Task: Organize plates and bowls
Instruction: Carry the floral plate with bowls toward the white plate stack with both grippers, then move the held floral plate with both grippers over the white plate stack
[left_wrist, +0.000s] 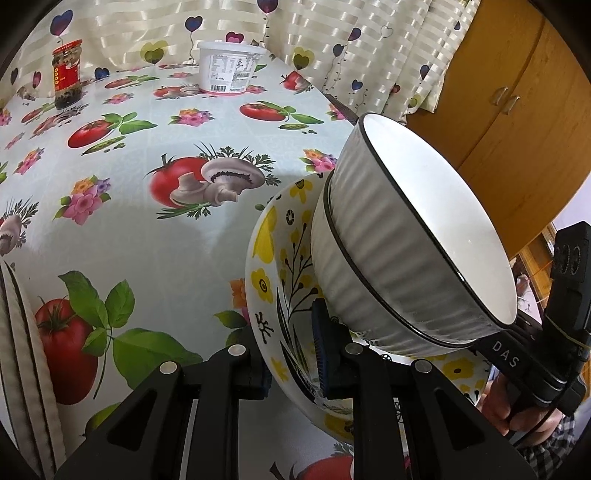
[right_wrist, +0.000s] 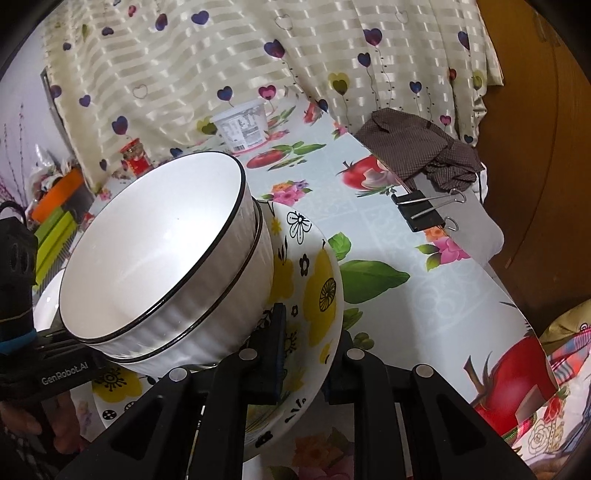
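Note:
A yellow-flowered plate (left_wrist: 275, 266) carries two nested white ribbed bowls (left_wrist: 373, 254) with black rims. My left gripper (left_wrist: 295, 369) is shut on the plate's left rim. My right gripper (right_wrist: 306, 354) is shut on the plate's right rim (right_wrist: 317, 295), with the bowls (right_wrist: 166, 266) on its left. The plate and bowls are held tilted above the fruit-print tablecloth. The other gripper shows at the edge of each view.
A white tub (left_wrist: 229, 66) and a red-labelled jar (left_wrist: 67, 74) stand at the table's far end by the curtain. A striped item (left_wrist: 20, 354) lies at the left. A binder clip (right_wrist: 424, 210) and brown cloth (right_wrist: 424, 151) sit at the table's right edge. A wooden cabinet (left_wrist: 517, 110) stands at the right.

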